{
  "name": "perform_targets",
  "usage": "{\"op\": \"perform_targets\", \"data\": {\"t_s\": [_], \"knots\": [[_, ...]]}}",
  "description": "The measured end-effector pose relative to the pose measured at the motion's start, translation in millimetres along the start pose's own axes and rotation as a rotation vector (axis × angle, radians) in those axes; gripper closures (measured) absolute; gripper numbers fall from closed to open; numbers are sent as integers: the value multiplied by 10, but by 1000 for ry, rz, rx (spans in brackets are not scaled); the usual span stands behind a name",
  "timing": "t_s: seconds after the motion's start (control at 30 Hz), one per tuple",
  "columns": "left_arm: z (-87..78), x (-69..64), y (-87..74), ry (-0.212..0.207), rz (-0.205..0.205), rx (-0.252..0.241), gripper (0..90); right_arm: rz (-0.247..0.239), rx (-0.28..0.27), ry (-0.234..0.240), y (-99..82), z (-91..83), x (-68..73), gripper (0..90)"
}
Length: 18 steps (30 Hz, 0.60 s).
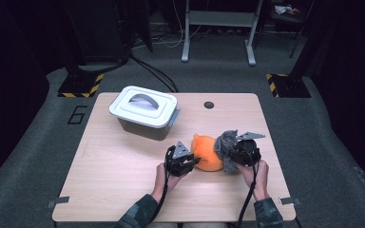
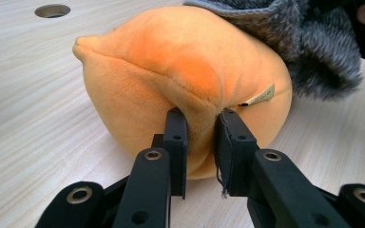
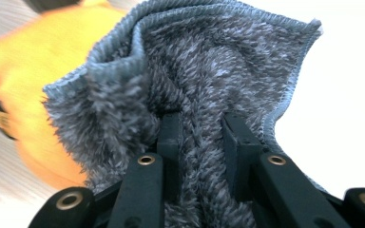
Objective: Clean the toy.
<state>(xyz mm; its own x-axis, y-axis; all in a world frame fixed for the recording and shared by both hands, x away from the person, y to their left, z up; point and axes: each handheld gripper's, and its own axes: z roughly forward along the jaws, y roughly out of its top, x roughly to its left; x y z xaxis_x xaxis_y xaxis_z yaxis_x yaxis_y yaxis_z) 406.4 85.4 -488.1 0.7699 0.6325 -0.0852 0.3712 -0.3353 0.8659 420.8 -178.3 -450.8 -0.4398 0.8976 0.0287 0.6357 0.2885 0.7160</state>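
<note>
An orange plush toy (image 1: 208,153) lies on the wooden table (image 1: 123,175) between my two grippers. My left gripper (image 1: 191,162) is shut on a fold of the orange plush toy (image 2: 180,80), pinching its fabric (image 2: 200,137) between the pads. A small tag (image 2: 261,96) sticks out of the toy's seam. My right gripper (image 1: 229,153) is shut on a grey fluffy cloth (image 1: 225,142), which stands bunched against the toy's right side. In the right gripper view the grey cloth (image 3: 195,80) rises between the jaws and the orange toy (image 3: 24,66) shows blurred behind it.
A grey bin with a white lid and handle (image 1: 144,111) stands at the back left of the table. A round cable hole (image 1: 209,105) sits near the far edge. Beyond the table are a desk frame (image 1: 218,28) and floor cables.
</note>
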Motion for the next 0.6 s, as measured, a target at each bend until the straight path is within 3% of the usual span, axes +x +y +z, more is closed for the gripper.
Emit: {"op": "perform_targets", "data": {"t_s": [0.23,0.43,0.6], "knots": [[0,7,-1,1,-3,1,755,60,36,-15,-160,112,-150,720],[-5,12,-1,0,-2,4,755,83,72,-24,-242,206,-226,722],[-8,14,-3,2,-5,2,754,77,41,-38,-177,53,-233,729]]}}
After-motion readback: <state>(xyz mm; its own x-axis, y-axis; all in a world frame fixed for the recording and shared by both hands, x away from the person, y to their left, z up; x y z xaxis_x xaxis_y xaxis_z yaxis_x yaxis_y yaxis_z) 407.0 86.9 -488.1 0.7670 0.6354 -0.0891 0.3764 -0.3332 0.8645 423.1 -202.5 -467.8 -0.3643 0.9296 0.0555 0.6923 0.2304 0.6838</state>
